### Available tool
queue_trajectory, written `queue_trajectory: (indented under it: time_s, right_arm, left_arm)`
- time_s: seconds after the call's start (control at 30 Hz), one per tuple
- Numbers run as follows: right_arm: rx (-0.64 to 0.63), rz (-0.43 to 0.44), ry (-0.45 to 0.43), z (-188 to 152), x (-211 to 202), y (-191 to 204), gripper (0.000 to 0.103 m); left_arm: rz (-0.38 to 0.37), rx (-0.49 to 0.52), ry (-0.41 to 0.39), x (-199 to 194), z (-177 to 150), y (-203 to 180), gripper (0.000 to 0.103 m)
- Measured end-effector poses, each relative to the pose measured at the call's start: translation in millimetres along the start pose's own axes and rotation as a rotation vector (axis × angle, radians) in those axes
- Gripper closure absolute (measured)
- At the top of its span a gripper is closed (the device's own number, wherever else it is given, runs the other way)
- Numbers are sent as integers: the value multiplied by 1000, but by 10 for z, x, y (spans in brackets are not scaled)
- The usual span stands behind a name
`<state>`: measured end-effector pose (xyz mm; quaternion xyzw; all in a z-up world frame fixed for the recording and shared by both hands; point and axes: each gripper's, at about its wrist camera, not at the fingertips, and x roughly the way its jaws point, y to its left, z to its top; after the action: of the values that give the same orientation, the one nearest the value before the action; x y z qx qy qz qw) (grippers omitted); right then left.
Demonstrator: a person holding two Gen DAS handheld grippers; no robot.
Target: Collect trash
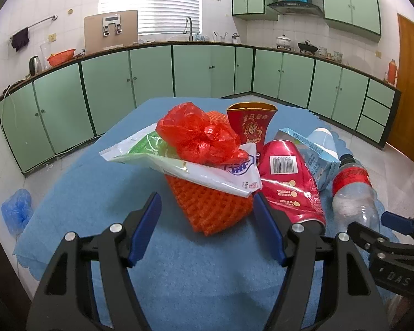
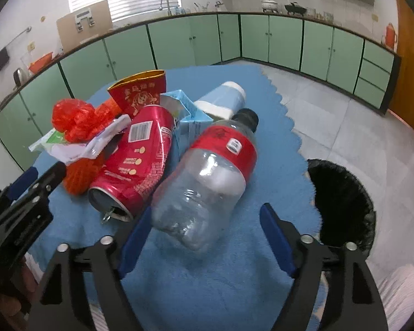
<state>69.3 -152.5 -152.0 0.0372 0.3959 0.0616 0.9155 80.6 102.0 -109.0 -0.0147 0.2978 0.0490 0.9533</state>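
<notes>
Right tool (image 2: 204, 237) gaping around clear bottle (image 2: 207, 187) beside red can (image 2: 140, 160)

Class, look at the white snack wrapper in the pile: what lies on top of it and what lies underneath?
A crumpled red plastic bag sits on the white snack wrapper; orange foam netting lies beneath, partly covered.
</notes>
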Motion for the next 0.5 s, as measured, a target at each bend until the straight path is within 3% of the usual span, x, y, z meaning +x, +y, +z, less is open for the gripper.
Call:
queue_trajectory:
  time_s: [0.1,0.13,0.2,0.5]
  right_arm:
    - [14,30,3,42,63,-5,25]
    - [28,53,11,51,79,-23,36]
    - [38,104,34,72,97,-50,40]
    - [15,60,50,85,-80,-309,43]
  left_arm:
    - [-3,1,4,20,5,-2,37]
    - [-4,-1,5,26,7,-5,37]
    - [-7,-1,7,34,9,-15,37]
    - [-70,21,21,50,12,-229,37]
